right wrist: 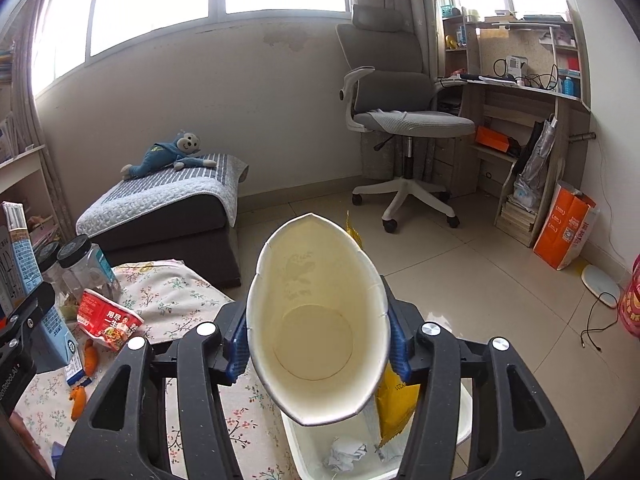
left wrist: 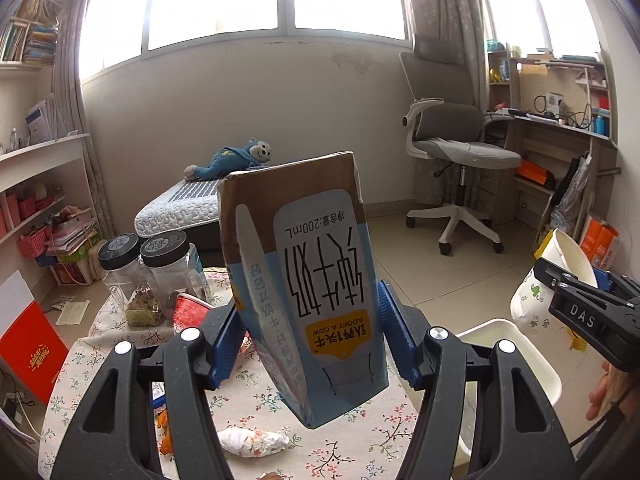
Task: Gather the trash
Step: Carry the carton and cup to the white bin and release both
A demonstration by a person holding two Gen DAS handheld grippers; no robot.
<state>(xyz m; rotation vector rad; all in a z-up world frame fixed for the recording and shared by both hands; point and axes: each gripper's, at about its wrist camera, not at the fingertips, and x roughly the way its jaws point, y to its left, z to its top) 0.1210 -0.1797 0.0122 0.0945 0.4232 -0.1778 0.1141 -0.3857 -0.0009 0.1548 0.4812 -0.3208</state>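
My left gripper (left wrist: 310, 336) is shut on a blue and brown 200 mL milk carton (left wrist: 308, 280), held upside down above the floral table (left wrist: 360, 444). My right gripper (right wrist: 318, 338) is shut on a squashed white paper cup (right wrist: 316, 320), with a yellow snack wrapper (right wrist: 394, 408) caught behind it, right above the white trash bin (right wrist: 298, 446). The bin (left wrist: 536, 364) holds crumpled paper (right wrist: 346, 454). The right gripper with the cup (left wrist: 560, 276) also shows at the right of the left wrist view. The carton (right wrist: 24, 276) shows at the left of the right wrist view.
On the table lie a red instant-noodle cup (right wrist: 110, 320), orange peel scraps (right wrist: 78, 400), a crumpled wrapper (left wrist: 254, 442) and two black-lidded jars (left wrist: 160, 276). A low sofa (right wrist: 168, 208) with a plush toy stands behind. An office chair (right wrist: 400, 120) and desk stand at the right.
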